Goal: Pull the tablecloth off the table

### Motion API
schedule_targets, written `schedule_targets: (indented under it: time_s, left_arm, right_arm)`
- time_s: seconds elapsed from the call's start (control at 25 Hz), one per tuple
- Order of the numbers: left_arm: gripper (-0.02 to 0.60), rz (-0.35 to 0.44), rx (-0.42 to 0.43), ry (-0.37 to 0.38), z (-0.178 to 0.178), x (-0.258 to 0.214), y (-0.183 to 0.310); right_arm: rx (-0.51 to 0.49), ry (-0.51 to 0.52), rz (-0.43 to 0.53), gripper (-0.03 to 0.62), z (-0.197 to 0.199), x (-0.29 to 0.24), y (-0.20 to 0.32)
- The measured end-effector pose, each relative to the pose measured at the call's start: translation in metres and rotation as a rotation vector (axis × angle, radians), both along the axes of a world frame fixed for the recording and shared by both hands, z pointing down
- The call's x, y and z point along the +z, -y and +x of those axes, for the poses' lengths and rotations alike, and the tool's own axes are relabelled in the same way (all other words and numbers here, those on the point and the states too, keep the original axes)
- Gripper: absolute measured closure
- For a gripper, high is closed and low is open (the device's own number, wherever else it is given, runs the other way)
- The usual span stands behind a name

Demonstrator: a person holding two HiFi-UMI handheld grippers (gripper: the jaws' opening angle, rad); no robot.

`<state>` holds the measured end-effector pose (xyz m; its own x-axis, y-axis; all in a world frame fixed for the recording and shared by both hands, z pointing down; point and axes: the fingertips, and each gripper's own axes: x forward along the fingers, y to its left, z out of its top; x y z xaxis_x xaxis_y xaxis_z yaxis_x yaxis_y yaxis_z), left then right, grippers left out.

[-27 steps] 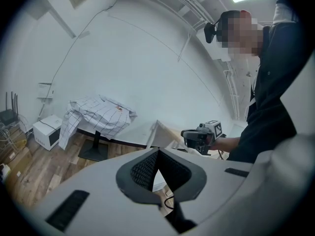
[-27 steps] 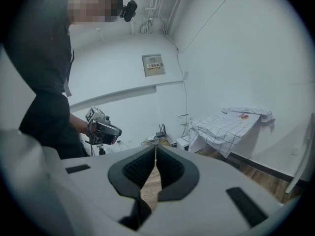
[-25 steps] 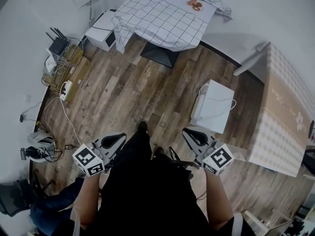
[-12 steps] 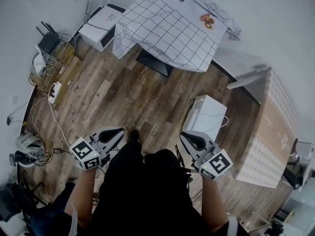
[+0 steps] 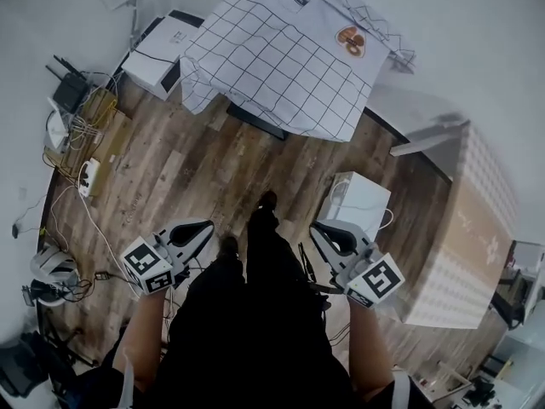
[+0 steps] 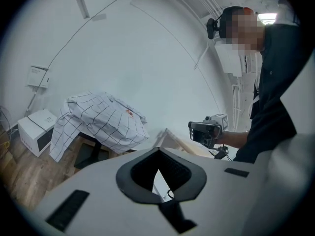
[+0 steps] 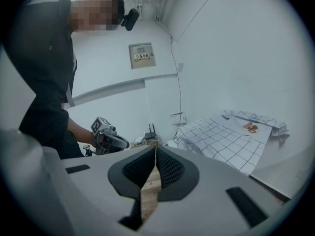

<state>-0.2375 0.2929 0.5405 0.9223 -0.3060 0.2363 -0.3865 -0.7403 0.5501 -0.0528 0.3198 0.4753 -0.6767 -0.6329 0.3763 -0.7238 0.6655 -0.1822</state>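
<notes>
Left tongs (image 5: 207,227) at lower left of head view: shut tight, nothing between pads. Right tongs (image 5: 317,229) at lower right: likewise shut, empty. I hold both low at my sides, well apart from checked tablecloth (image 5: 272,66). Tablecloth at upper centre of frame, draped over tabletop hidden beneath, edges hanging toward wood floor (image 5: 196,169). Orange print (image 5: 349,39) near its far edge. White box (image 5: 358,201) on floor near right tongs. Cables (image 5: 81,135) heaped at left edge.

The tablecloth (image 5: 281,66) hides nearly all of the table (image 5: 255,119) from me; its far edge leaves my head view.
</notes>
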Motion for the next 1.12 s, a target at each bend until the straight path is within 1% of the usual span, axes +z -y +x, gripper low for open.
schedule_targets:
  time_s: [0.16, 0.28, 0.44, 0.56, 0.72, 0.88, 1.0, 1.12]
  left_arm:
    - [0.572, 0.015, 0.002, 0.042, 0.026, -0.005, 0.038]
    - [0.572, 0.035, -0.011, 0.075, 0.052, -0.023, 0.08]
    - [0.572, 0.031, -0.028, 0.058, 0.094, -0.043, 0.128]
    - [0.572, 0.05, -0.006, 0.081, 0.125, -0.05, 0.15]
    - [0.572, 0.077, 0.035, 0.111, 0.158, -0.058, 0.18]
    - [0.572, 0.122, 0.057, 0.143, 0.176, -0.072, 0.211]
    - [0.572, 0.129, 0.056, 0.13, 0.18, -0.076, 0.228]
    - [0.572, 0.142, 0.067, 0.12, 0.182, -0.073, 0.249]
  right_arm:
    - [-0.018, 0.034, 0.027, 0.574, 0.027, -0.002, 0.047]
    - [-0.02, 0.063, 0.047, 0.574, 0.056, -0.009, 0.087]
    - [-0.028, 0.078, 0.069, 0.574, 0.097, -0.016, 0.136]
    - [-0.034, 0.092, 0.095, 0.574, 0.121, -0.019, 0.166]
    - [0.006, 0.148, 0.132, 0.574, 0.151, -0.026, 0.195]
    - [0.037, 0.177, 0.141, 0.574, 0.171, -0.018, 0.212]
    - [0.062, 0.179, 0.139, 0.574, 0.18, -0.012, 0.222]
    - [0.074, 0.161, 0.137, 0.574, 0.185, -0.01, 0.24]
